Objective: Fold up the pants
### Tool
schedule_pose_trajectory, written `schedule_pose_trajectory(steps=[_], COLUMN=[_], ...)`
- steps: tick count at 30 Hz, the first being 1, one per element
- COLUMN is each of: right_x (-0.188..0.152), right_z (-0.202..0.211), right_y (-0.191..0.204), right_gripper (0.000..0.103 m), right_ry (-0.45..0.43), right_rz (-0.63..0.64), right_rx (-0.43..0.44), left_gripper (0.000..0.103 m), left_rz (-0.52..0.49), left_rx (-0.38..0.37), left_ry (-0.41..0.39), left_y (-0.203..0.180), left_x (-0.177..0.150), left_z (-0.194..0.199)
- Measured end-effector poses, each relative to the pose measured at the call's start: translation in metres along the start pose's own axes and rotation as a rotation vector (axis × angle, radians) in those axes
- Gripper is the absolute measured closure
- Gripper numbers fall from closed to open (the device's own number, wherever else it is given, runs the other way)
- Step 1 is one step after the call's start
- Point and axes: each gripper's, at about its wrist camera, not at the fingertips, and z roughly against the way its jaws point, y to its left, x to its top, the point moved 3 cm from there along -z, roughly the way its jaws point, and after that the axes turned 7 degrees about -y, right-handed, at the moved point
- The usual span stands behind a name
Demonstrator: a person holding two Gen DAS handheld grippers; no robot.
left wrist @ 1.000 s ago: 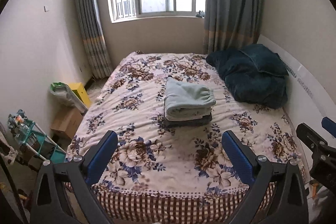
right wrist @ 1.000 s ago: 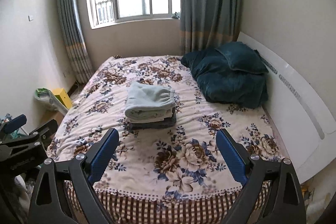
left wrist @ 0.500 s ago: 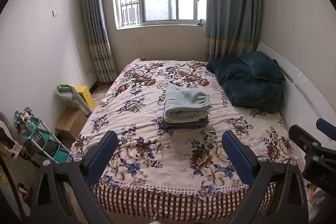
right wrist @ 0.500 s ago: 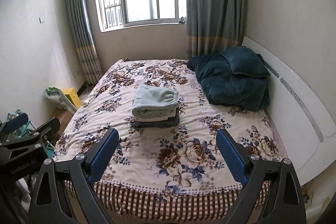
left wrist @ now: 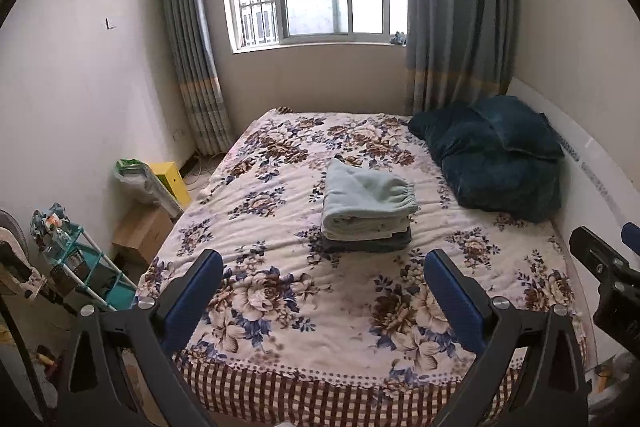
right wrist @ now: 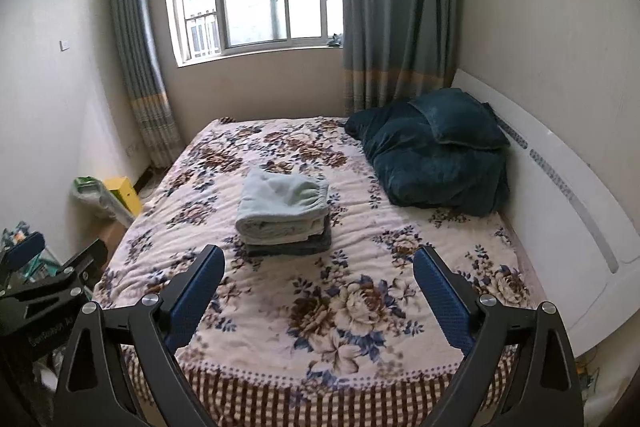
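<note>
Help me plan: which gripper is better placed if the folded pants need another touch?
Neither clearly. The left gripper and right gripper are open and back at the bed's foot; the light green pants lie mid-bed.

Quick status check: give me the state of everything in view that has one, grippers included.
Left gripper: open, empty, above the bed's near edge.
Right gripper: open, empty.
Light green pants: folded, on top of the dark garment.
Dark garment: folded, lying on the bed.
Curtains: drawn open.
</note>
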Motion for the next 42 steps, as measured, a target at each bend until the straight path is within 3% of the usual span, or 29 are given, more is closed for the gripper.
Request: schedule_pose_trajectory(steps=[9,16,42], right_x=[0.012,0.014,0.006], right_z=[-0.079,-0.116,-0.130], right_y=[-0.012,-0.011,0.004], right_gripper=[0.006,0.006,0.003], right_ry=[0.056,0.082,0.089], right_rz=[0.000,0.014,0.023], right_rx=[-0.058,-0.073,-0.037], left_gripper=[0.000,0.000,0.000], left_rz=[-0.028,-0.038,0.004], left_rx=[0.020,0.038,0.048], left_ry=[0.056,0.081,0.059], left_y=[-0.016,-0.018,-0.007], left_x=[0.007,0.014,0.026], left_z=[-0.057,-0.086,-0.092])
